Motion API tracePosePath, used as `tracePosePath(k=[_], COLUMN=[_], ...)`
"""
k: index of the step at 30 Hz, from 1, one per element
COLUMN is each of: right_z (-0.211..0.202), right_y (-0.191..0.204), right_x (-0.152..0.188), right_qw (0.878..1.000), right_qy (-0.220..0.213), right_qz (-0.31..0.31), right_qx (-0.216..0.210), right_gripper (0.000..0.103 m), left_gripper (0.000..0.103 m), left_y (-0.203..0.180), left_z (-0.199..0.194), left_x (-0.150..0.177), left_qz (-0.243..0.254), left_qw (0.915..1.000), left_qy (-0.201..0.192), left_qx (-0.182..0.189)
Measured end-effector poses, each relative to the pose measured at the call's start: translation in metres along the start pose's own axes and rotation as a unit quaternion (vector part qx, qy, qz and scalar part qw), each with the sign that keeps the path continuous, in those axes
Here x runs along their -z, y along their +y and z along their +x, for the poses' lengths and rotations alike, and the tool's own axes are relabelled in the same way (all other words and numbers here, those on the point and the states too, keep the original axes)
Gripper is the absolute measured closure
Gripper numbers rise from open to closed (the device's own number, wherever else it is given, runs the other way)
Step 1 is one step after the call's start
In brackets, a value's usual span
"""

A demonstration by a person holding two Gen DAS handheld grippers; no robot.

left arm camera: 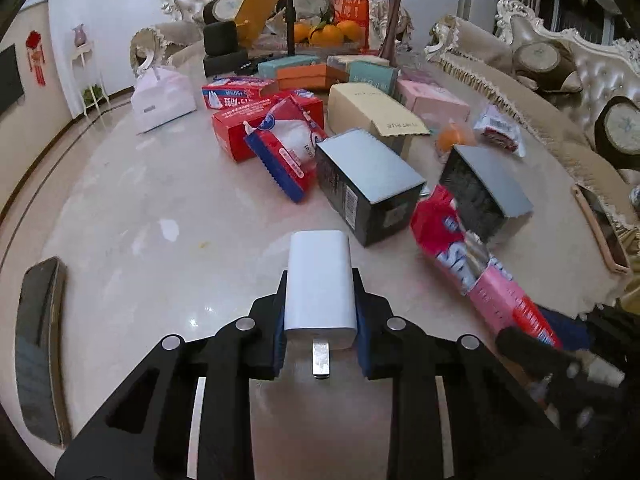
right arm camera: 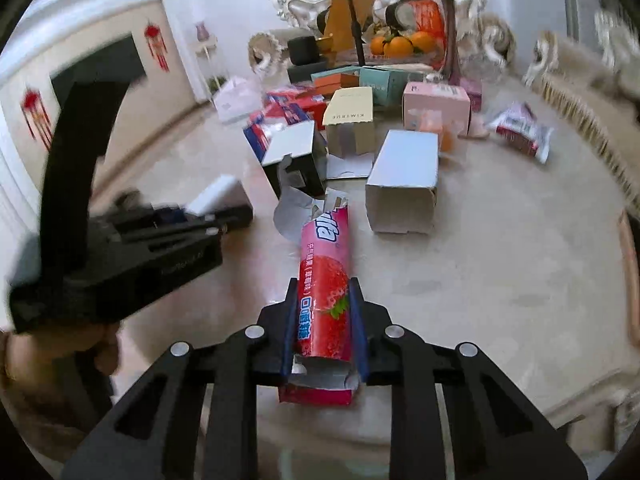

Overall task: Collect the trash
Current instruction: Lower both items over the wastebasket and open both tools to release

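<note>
My left gripper (left arm camera: pixel 320 300) is shut on a white phone charger (left arm camera: pixel 320 280), prongs pointing back at the camera, held above the marble table (left arm camera: pixel 160 200). It also shows, blurred, at the left of the right wrist view (right arm camera: pixel 216 208). My right gripper (right arm camera: pixel 324 312) is shut on a torn red and pink strawberry candy box (right arm camera: pixel 326 280), held above the table; the box also shows in the left wrist view (left arm camera: pixel 472 264). Several empty boxes and wrappers lie beyond: a dark box (left arm camera: pixel 368 184), a grey box (right arm camera: pixel 404 180), a beige box (left arm camera: pixel 372 108), red boxes (left arm camera: pixel 256 120).
A black phone (left arm camera: pixel 38 352) lies at the table's left edge and a pink-cased phone (left arm camera: pixel 600 228) at the right. A fruit bowl with oranges (left arm camera: pixel 324 32), a vase (left arm camera: pixel 392 28), a tripod pole (left arm camera: pixel 290 8) and sofas (left arm camera: pixel 560 64) stand behind and right.
</note>
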State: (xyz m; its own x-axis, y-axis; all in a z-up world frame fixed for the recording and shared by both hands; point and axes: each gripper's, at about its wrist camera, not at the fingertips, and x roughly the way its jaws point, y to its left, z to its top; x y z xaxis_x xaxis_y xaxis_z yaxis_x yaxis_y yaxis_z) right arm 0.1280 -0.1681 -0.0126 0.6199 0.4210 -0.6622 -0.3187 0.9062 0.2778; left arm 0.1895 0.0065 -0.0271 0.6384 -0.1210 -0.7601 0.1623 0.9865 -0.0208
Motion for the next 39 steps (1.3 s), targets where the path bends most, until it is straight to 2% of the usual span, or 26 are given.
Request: tracePosePath(k=[4, 7, 9, 11, 14, 15, 18, 21, 26, 31, 32, 33, 34, 35, 36, 39], right_z=[-0.045, -0.090, -0.112, -0.125, -0.111, -0.098, -0.056, -0.020, -0.002, -0.007, -0.005, -0.001, 0.002, 0.004, 0.003, -0.002], right_y=[-0.012, -0.020, -0.025, -0.034, -0.042, -0.047, -0.065, -0.072, -0.067, -0.075, -0.076, -0.078, -0.081, -0.083, -0.085, -0.087], right_x=[0.008, 0.031, 0.051, 0.079, 0.115, 0.129, 0.159, 0.175, 0.180, 0.182, 0.182, 0.182, 0.183, 0.185, 0.186, 0.185], right_qw=[0.998, 0.996, 0.996, 0.994, 0.993, 0.990, 0.982, 0.975, 0.974, 0.977, 0.978, 0.977, 0.977, 0.976, 0.976, 0.976], right_qy=[-0.012, -0.015, -0.007, 0.023, 0.080, 0.105, 0.159, 0.195, 0.205, 0.194, 0.191, 0.191, 0.194, 0.197, 0.195, 0.186], right_qz=[0.020, 0.018, 0.022, 0.043, 0.062, 0.074, 0.097, 0.106, 0.094, 0.085, 0.086, 0.087, 0.087, 0.087, 0.087, 0.084], right_qx=[-0.061, -0.087, -0.091, -0.093, -0.064, -0.051, -0.008, 0.012, 0.026, 0.026, 0.025, 0.024, 0.027, 0.039, 0.049, 0.070], right_gripper=[0.081, 0.081, 0.081, 0.081, 0.081, 0.081, 0.081, 0.081, 0.081, 0.080, 0.080, 0.076, 0.073, 0.053, 0.040, 0.040], left_gripper=[0.076, 0.076, 0.076, 0.076, 0.076, 0.076, 0.076, 0.076, 0.076, 0.076, 0.074, 0.066, 0.036, 0.026, 0.026, 0.026], left_y=[-0.006, -0.019, -0.032, -0.045, -0.067, -0.082, -0.108, -0.121, -0.124, -0.123, -0.124, -0.125, -0.124, -0.122, -0.118, -0.108], left_z=[-0.047, -0.090, -0.111, -0.118, -0.106, -0.092, -0.051, -0.007, 0.024, 0.035, 0.035, 0.035, 0.036, 0.037, 0.034, 0.030], left_x=[0.020, 0.051, 0.079, 0.108, 0.142, 0.158, 0.184, 0.199, 0.205, 0.209, 0.210, 0.210, 0.210, 0.209, 0.208, 0.203], left_qz=[0.008, 0.024, 0.034, 0.032, 0.032, 0.042, 0.071, 0.088, 0.086, 0.075, 0.073, 0.070, 0.067, 0.063, 0.058, 0.041], left_qw=[0.9990, 0.9967, 0.9945, 0.9916, 0.9859, 0.9830, 0.9767, 0.9715, 0.9701, 0.9704, 0.9698, 0.9691, 0.9698, 0.9721, 0.9750, 0.9802], left_qy=[-0.032, -0.050, -0.045, -0.019, 0.028, 0.057, 0.109, 0.154, 0.173, 0.181, 0.184, 0.188, 0.188, 0.181, 0.171, 0.152], left_qx=[0.031, 0.059, 0.088, 0.124, 0.162, 0.170, 0.171, 0.157, 0.146, 0.142, 0.142, 0.143, 0.140, 0.135, 0.130, 0.121])
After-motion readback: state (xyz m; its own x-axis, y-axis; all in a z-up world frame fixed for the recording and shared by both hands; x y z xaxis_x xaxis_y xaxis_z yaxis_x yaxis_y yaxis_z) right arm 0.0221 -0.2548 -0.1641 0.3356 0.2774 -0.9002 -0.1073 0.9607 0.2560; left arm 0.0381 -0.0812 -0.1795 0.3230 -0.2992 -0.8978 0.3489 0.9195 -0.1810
